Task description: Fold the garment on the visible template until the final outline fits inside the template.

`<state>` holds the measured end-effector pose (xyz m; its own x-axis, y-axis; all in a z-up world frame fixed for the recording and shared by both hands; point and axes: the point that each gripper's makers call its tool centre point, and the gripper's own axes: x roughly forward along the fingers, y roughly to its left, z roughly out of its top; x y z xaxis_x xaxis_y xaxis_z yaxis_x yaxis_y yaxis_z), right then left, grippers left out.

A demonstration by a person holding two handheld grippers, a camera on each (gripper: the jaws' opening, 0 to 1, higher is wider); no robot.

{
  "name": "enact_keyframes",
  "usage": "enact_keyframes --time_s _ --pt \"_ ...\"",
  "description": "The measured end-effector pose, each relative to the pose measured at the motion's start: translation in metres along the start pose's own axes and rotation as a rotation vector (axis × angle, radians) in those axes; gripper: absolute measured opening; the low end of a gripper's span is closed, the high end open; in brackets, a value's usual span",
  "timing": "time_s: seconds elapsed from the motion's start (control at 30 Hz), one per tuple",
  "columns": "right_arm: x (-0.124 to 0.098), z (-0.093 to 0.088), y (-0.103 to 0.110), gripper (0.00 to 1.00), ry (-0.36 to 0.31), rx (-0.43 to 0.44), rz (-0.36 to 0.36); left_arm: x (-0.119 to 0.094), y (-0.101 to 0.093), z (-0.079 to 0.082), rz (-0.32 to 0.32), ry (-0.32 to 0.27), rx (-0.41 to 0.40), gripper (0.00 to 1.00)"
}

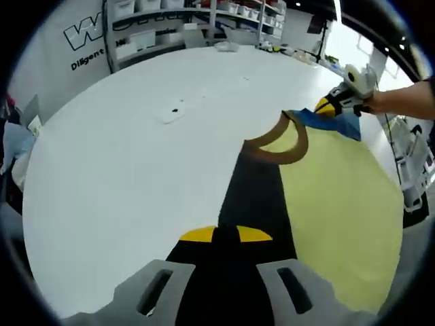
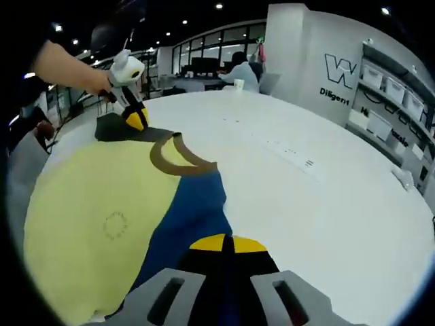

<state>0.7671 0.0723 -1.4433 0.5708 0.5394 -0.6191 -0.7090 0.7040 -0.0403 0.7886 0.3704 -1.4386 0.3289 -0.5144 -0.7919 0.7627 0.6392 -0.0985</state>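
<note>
The garment (image 1: 333, 204), a pale yellow top with a brown collar (image 1: 280, 146), lies spread on the white surface (image 1: 122, 176). One sleeve is black (image 1: 255, 204) and the other is blue (image 2: 194, 217). In the left gripper view the left claw (image 1: 224, 234) sits at the near end of the black sleeve with its yellow tips together, pinching that cloth as far as I can judge. The right claw (image 1: 334, 105) shows at the far right, held by a person's hand (image 1: 401, 102), down on the blue sleeve. In the right gripper view the right claw (image 2: 223, 243) has its yellow tips closed at the near end of the blue sleeve, apparently gripping it. The left claw (image 2: 134, 117) appears far left at the black cloth. The collar lies between the two, near the middle of the top edge. I can make out no template outline in either view; it may lie under the cloth, and I cannot tell. A small dark mark (image 1: 175, 110) sits on the bare surface, well apart from the garment. By my reading the fold has barely begun: both sleeve ends seem seized, but the body lies flat and open, and no panel is turned over. The sleeves and the body folds all remain to be done.
</note>
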Motion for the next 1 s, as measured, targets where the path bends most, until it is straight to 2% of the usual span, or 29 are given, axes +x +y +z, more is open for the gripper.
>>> enact_keyframes --time_s 0.03,0.07,0.17,0.23,0.27,0.3,0.4,0.47,0.5,0.57,0.67,0.8,1.0 --pt "0.0 0.001 0.001 0.0 -0.008 0.046 0.012 -0.002 0.0 0.001 0.0 -0.006 -0.002 0.1" --pt "0.0 0.001 0.005 0.02 -0.014 0.055 0.037 -0.003 -0.003 0.0 -0.015 -0.004 -0.015 0.09" --pt "-0.001 0.001 0.007 0.1 -0.018 0.044 0.058 -0.006 -0.004 0.0 -0.009 -0.003 -0.026 0.08" --pt "-0.002 -0.001 0.009 0.09 -0.009 -0.015 0.083 -0.007 -0.006 0.0 -0.012 -0.001 -0.028 0.08" --pt "-0.003 -0.002 0.004 0.01 -0.002 -0.056 0.068 -0.007 -0.006 0.0 -0.011 -0.002 -0.03 0.08" --pt "-0.005 -0.004 0.005 0.0 0.003 -0.016 0.074 -0.008 -0.006 0.0 -0.002 -0.002 -0.039 0.08" --pt "-0.007 -0.005 0.004 0.0 -0.003 -0.042 0.073 -0.008 -0.006 0.0 0.01 -0.007 -0.049 0.08" --pt "-0.007 -0.004 -0.012 0.0 0.011 -0.126 0.012 -0.008 -0.003 0.001 0.038 -0.012 -0.043 0.08" --pt "-0.006 -0.003 -0.012 0.0 0.007 -0.091 0.012 -0.008 0.0 0.002 0.058 -0.017 -0.032 0.07" --pt "-0.006 -0.003 -0.017 0.0 0.013 -0.121 -0.02 -0.006 0.005 0.004 0.078 -0.035 -0.042 0.07" --pt "-0.001 -0.001 -0.028 0.0 0.013 -0.095 -0.05 -0.001 0.01 0.01 0.105 -0.053 -0.063 0.07" --pt "0.004 0.005 -0.042 0.0 0.01 -0.097 -0.052 0.005 0.018 0.018 0.109 -0.065 -0.065 0.08" --pt "0.008 0.01 -0.05 0.0 0.03 -0.091 -0.06 0.008 0.027 0.024 0.096 -0.066 -0.052 0.08"
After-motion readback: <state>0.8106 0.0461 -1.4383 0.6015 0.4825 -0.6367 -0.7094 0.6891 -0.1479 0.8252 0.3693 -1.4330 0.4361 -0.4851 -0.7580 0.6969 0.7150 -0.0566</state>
